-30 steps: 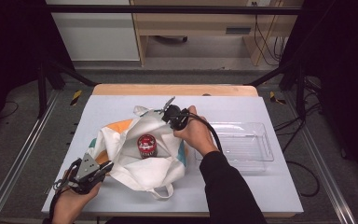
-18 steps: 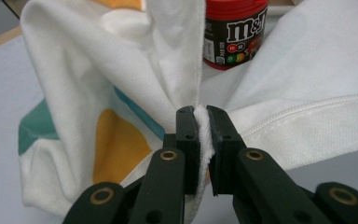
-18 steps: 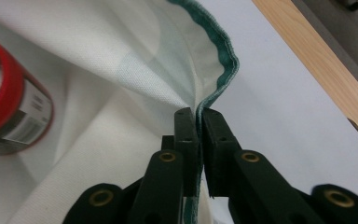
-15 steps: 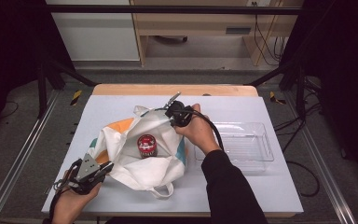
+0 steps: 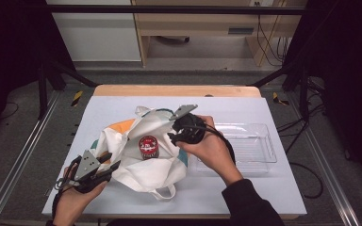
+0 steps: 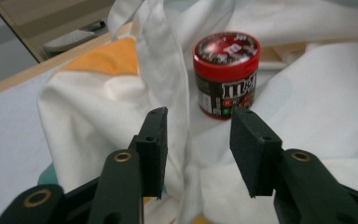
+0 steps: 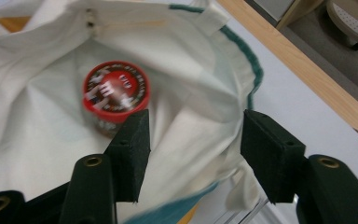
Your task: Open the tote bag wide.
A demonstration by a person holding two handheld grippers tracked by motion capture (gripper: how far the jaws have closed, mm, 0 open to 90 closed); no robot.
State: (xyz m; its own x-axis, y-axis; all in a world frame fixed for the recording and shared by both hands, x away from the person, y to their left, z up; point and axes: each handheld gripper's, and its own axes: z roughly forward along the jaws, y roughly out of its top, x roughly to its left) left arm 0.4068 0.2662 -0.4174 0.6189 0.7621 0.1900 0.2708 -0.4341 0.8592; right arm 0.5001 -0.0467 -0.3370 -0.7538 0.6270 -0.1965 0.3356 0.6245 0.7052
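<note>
Meanwhile both tools, left tool (image 6: 198, 151) and right tool (image 7: 193, 154), gape over the bag (image 5: 136, 160) around the jar (image 5: 148, 146).

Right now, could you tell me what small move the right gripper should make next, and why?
Probably ease the right gripper down toward the red-lidded jar: its jaws are open and empty above the white bag, and the jar stands upright and exposed.
</note>
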